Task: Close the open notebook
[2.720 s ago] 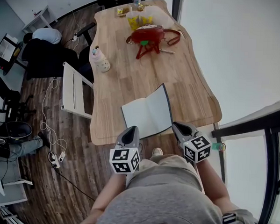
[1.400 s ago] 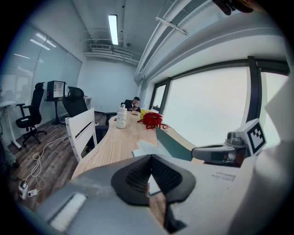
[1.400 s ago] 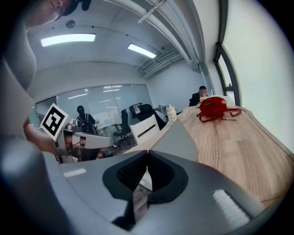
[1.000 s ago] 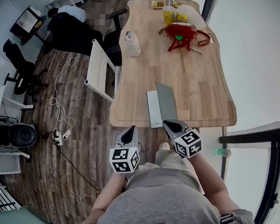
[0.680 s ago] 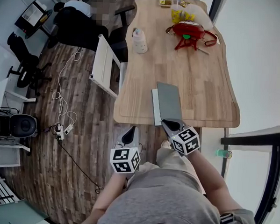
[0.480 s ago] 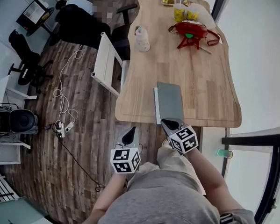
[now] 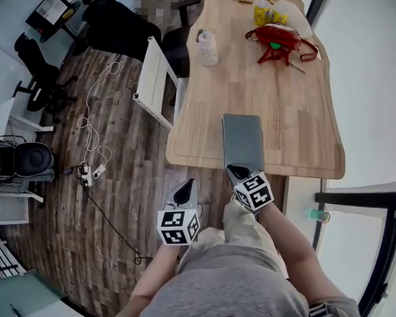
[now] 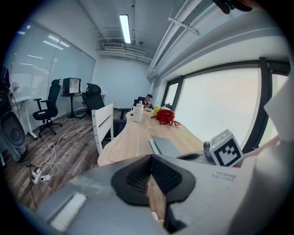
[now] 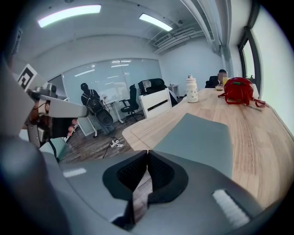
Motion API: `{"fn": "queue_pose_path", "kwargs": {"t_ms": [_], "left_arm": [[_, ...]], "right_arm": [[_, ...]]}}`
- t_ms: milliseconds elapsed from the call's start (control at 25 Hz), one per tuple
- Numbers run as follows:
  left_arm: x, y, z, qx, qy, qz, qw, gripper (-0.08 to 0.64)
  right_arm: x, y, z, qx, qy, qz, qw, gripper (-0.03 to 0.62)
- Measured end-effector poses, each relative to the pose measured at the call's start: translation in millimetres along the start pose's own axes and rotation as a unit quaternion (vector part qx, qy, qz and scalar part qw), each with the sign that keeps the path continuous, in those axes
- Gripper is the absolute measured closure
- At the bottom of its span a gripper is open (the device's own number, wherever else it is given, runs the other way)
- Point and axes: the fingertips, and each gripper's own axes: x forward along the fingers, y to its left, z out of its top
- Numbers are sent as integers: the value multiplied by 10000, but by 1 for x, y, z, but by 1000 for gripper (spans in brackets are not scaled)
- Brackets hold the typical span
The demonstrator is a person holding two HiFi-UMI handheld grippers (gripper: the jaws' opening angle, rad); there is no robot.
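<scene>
The notebook (image 7: 244, 140) lies closed and flat with its grey cover up, near the front edge of the wooden table (image 7: 299, 127). It also shows in the left gripper view as the notebook (image 8: 167, 147) and fills the middle of the right gripper view as the notebook (image 9: 197, 137). My right gripper (image 7: 238, 170) is at the notebook's near edge, jaws shut with nothing between them (image 9: 147, 161). My left gripper (image 7: 186, 187) hangs off the table to the left, over the floor, also shut and empty (image 8: 149, 172).
A red bag (image 7: 278, 41), yellow packets (image 7: 268, 16) and a pale bottle (image 7: 206, 47) stand at the table's far end. A white chair (image 7: 159, 83) is at the table's left side. Cables (image 7: 93, 139) lie on the wood floor.
The grey cover, standing up a second ago, has come down flat onto the notebook. My right gripper has sunk with it to the near edge. The left gripper has hardly shifted.
</scene>
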Motion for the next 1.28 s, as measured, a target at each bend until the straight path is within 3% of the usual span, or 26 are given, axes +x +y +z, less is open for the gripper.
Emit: {"fn": "queue_pose_path", "kwargs": {"t_ms": [640, 1080, 1280], "left_arm": [[-11, -5, -16, -87, 27, -32, 10000, 555], [-38, -1, -29, -105, -7, 85, 9999, 555], [-48, -5, -32, -74, -53, 61, 9999, 555]], "right_arm": [[23, -3, -24, -79, 464, -188, 9987, 581], [26, -3, -27, -108, 401, -439, 9982, 578], [21, 5, -26, 107, 317, -400, 9986, 527]]}}
